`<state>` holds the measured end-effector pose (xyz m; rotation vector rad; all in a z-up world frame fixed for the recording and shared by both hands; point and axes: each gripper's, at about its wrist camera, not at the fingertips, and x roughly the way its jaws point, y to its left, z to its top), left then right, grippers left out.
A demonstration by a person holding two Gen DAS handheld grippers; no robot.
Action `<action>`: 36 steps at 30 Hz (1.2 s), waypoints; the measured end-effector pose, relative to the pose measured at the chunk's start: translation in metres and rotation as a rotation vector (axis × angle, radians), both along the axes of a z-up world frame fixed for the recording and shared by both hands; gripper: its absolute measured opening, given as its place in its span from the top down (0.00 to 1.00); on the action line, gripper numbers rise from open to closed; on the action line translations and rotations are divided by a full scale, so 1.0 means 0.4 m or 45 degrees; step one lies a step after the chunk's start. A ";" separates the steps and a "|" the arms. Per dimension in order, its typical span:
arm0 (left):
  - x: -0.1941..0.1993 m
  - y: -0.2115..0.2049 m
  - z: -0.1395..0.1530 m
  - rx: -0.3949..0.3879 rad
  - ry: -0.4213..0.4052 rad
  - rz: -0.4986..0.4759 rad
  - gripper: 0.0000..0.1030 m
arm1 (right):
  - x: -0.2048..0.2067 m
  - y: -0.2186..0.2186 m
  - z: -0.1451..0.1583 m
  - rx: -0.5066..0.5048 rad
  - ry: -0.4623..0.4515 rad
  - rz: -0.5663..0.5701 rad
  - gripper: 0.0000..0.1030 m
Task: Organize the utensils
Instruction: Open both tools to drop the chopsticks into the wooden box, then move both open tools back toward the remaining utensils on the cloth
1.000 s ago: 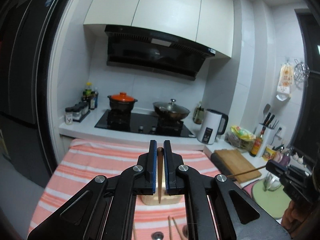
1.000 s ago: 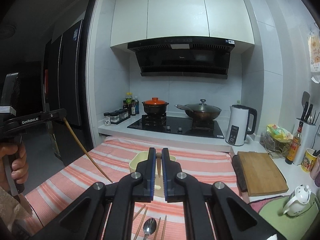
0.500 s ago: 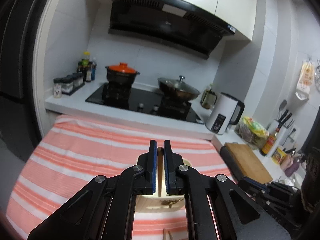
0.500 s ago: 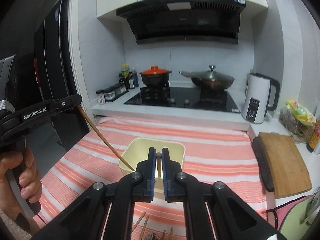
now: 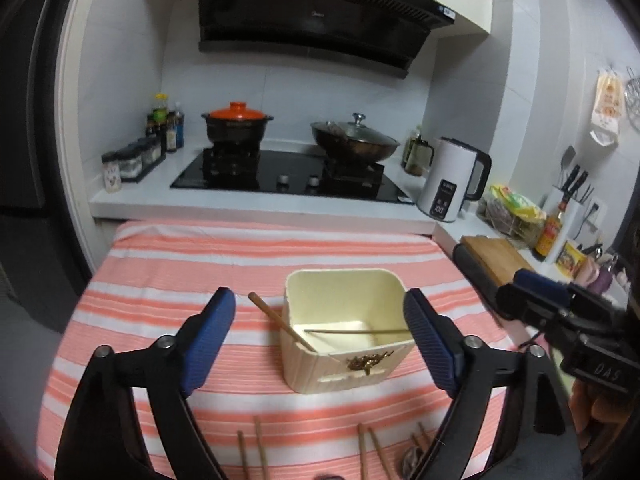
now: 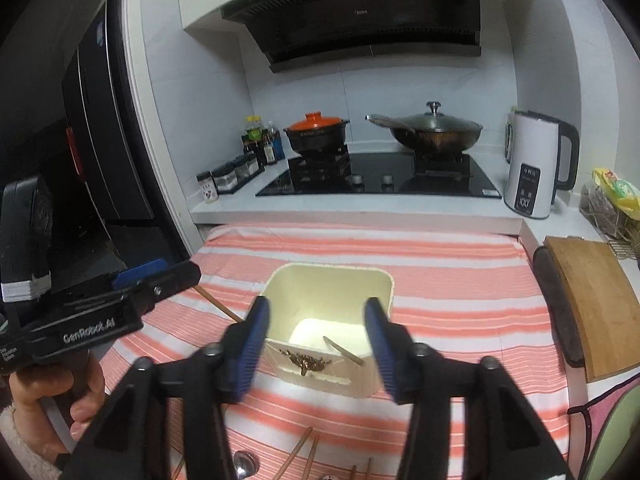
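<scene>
A cream utensil box (image 5: 347, 328) stands on the striped cloth; it also shows in the right wrist view (image 6: 328, 322). One wooden chopstick (image 5: 280, 322) leans over the box's left rim. A second chopstick (image 5: 356, 332) lies across its inside, seen also in the right wrist view (image 6: 343, 350). My left gripper (image 5: 320, 344) is open and empty just above the box. My right gripper (image 6: 316, 340) is open and empty over the box's near wall. Several loose chopsticks (image 5: 256, 450) and a spoon (image 6: 244, 464) lie on the cloth in front.
The orange-striped cloth (image 5: 200, 264) covers the table. Behind it are a hob with an orange-lidded pot (image 5: 238, 122) and a wok (image 5: 354, 142). A white kettle (image 5: 454, 186) and a wooden cutting board (image 6: 592, 300) stand at the right. A dark fridge (image 6: 96, 152) is at the left.
Both grippers were shut on a chopstick each; both have opened and lowered toward the box. The two chopsticks now rest in the box.
</scene>
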<state>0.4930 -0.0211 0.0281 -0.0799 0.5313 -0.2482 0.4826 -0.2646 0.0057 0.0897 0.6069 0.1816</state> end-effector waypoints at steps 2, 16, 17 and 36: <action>-0.048 0.009 0.010 0.058 -0.022 0.004 0.02 | -0.037 0.002 0.025 -0.028 -0.036 0.003 0.39; -0.397 0.081 -0.244 0.070 0.200 0.054 0.01 | -0.379 -0.058 -0.117 -0.193 0.039 -0.114 0.27; -0.419 0.084 -0.260 0.071 0.188 0.068 0.01 | -0.400 -0.065 -0.137 -0.188 0.059 -0.128 0.27; -0.484 0.082 -0.478 0.224 0.283 0.130 0.01 | -0.635 -0.127 -0.417 -0.162 0.257 -0.086 0.17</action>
